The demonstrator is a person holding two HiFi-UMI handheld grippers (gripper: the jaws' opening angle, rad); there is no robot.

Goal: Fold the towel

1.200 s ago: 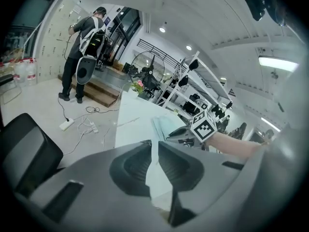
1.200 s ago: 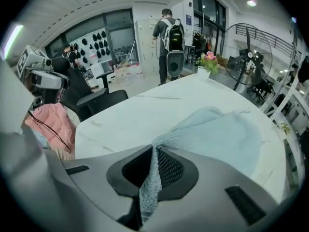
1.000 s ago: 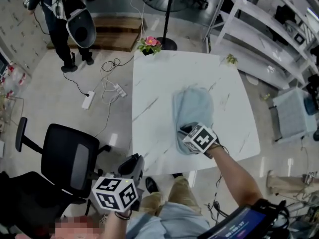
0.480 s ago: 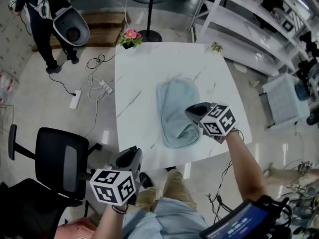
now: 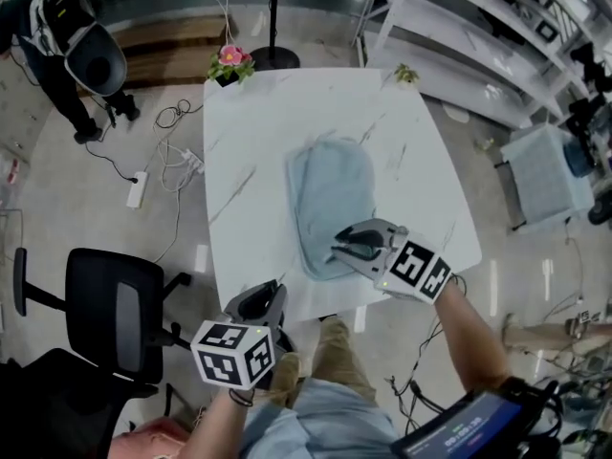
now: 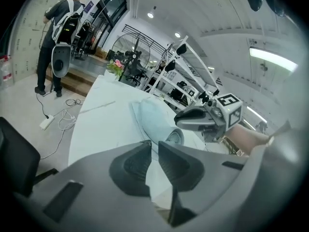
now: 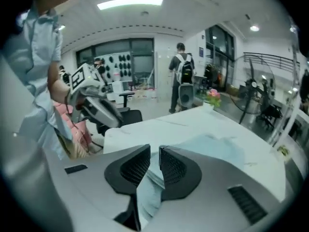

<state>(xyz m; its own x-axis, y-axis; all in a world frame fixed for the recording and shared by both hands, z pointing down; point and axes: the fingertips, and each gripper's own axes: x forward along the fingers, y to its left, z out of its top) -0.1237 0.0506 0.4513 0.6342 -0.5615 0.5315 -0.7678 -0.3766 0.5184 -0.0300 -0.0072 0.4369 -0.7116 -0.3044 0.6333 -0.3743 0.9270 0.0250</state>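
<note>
The towel (image 5: 330, 199) lies on the middle of the white table (image 5: 251, 132), folded into a long light-blue pad with its near end rolled over. How many layers it has cannot be made out. The right gripper (image 5: 346, 248) is held just above that near end, and in the head view part of the roll is hidden beneath it. Its jaws have just been opening and stand a narrow slit apart. In the right gripper view cloth is seen through the slit, but it lies lower down, and nothing is gripped between the 2 pads. The left gripper (image 5: 260, 296) is held off the table's near edge, well apart from the towel. Its jaws are likewise parted by a narrow gap, through which only the table is seen, so nothing is held. Each hand is largely covered by its marker cube in the head view. A flower pot (image 5: 229, 62) stands at the table's far left corner, and a black office chair (image 5: 115, 314) is seen on the floor at the left. A person (image 5: 57, 27) at the upper left is cut off by the frame edge, and of a fan stand (image 5: 275, 12) only the pole and base are shown in the head view.
</note>
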